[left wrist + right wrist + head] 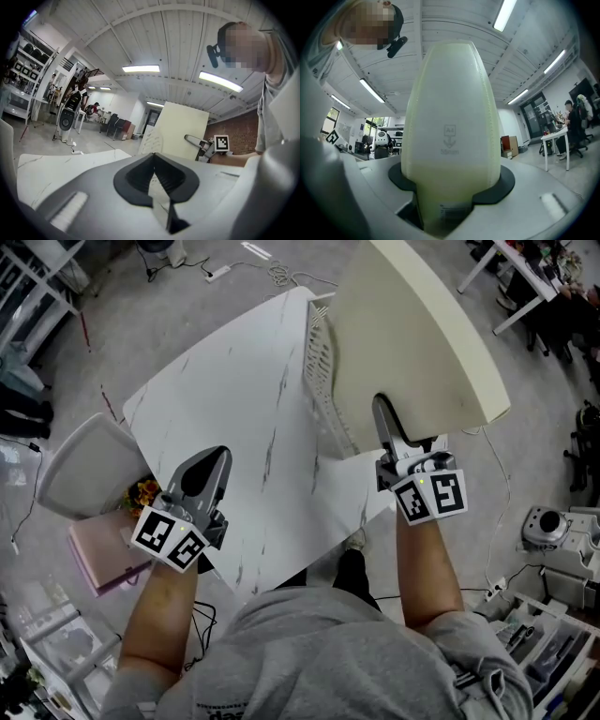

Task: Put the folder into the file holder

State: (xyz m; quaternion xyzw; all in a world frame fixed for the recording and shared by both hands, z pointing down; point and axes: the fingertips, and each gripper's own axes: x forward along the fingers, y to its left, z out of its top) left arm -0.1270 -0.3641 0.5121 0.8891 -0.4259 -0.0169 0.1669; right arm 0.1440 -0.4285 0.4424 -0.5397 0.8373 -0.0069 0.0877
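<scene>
A thick cream folder (pixel 412 324) is held up in the air, spine down, with my right gripper (pixel 383 412) shut on its lower end. In the right gripper view the folder's spine (pixel 450 126) stands upright between the jaws and fills the middle. A white mesh file holder (pixel 322 379) stands on the white table (pixel 225 399), just left of and below the folder. My left gripper (pixel 216 463) hovers over the table's near left part, jaws shut and holding nothing. From the left gripper view the file holder (pixel 151 139), folder (pixel 180 129) and right gripper (pixel 193 140) show ahead.
A grey chair (pixel 80 470) stands left of the table, with a pink box (pixel 98 554) and flowers (pixel 142 493) beside it. Grey equipment (pixel 544 526) and cables lie on the floor at the right. Other desks (pixel 511 277) stand at the top right.
</scene>
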